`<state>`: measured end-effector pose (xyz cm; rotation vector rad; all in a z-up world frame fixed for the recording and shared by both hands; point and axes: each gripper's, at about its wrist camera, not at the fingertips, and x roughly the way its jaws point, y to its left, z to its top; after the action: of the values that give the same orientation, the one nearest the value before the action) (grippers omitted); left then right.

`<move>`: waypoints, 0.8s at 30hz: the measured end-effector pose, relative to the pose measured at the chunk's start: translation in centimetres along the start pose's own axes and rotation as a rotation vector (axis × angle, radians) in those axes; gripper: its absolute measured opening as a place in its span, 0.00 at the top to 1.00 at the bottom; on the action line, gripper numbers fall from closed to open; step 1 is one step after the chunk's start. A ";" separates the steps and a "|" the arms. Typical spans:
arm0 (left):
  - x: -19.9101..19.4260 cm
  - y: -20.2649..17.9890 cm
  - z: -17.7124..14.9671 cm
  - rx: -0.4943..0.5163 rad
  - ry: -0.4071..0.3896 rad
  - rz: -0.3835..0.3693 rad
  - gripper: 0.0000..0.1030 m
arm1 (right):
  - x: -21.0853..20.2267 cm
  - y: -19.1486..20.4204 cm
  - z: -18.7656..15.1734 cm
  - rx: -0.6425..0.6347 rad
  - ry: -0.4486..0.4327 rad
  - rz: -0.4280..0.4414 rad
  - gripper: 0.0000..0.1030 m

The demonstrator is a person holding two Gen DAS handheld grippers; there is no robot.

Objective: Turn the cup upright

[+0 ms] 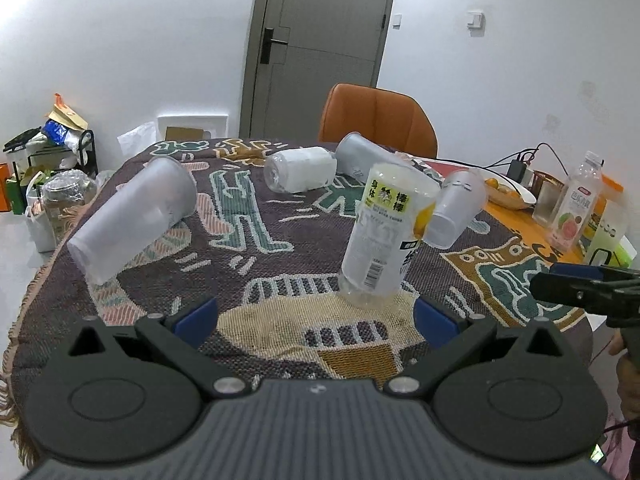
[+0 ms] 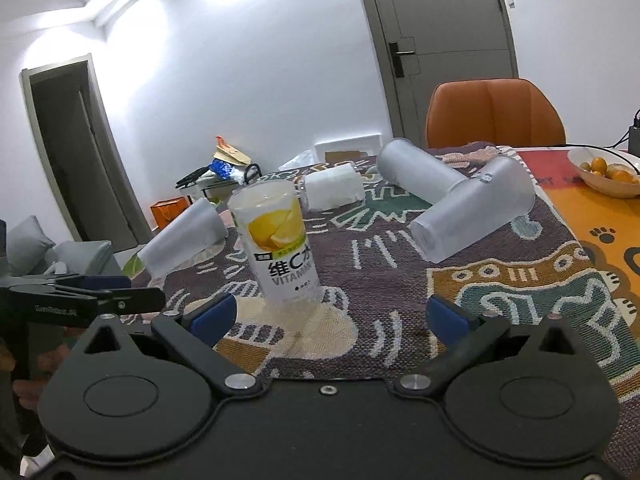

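Note:
A clear plastic cup with a lemon label [image 1: 384, 236] stands upright on the patterned cloth, just beyond my left gripper [image 1: 316, 320], which is open and empty. It also shows in the right wrist view [image 2: 280, 248], left of centre, ahead of my right gripper [image 2: 332, 316], which is open and empty. Several frosted cups lie on their sides: one at the left [image 1: 132, 220], one at the right [image 1: 456, 212], one at the back [image 1: 368, 156]. In the right wrist view they are the left cup [image 2: 180, 236], right cup [image 2: 472, 216] and back cup [image 2: 420, 172].
A white wrapped cup [image 1: 300, 170] lies on its side at the back. An orange chair [image 1: 376, 120] stands behind the table. A fruit bowl [image 1: 508, 192], drink bottles [image 1: 576, 208] and a charger sit at the right. The right gripper [image 1: 584, 292] shows at the right edge.

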<state>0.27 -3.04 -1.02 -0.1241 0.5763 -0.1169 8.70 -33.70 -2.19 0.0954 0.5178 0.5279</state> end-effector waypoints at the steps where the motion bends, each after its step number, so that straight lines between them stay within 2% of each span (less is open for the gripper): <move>1: 0.0 0.0 0.0 -0.001 -0.002 0.004 0.00 | 0.0 -0.1 0.0 0.005 0.001 0.003 0.00; 24: 0.1 0.3 -0.2 -0.014 0.004 0.015 0.00 | 0.6 0.7 -0.3 -0.020 0.011 0.016 0.00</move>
<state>0.30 -2.75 -1.30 -0.1330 0.5816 -0.0985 8.63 -32.80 -2.53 0.0779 0.5229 0.5495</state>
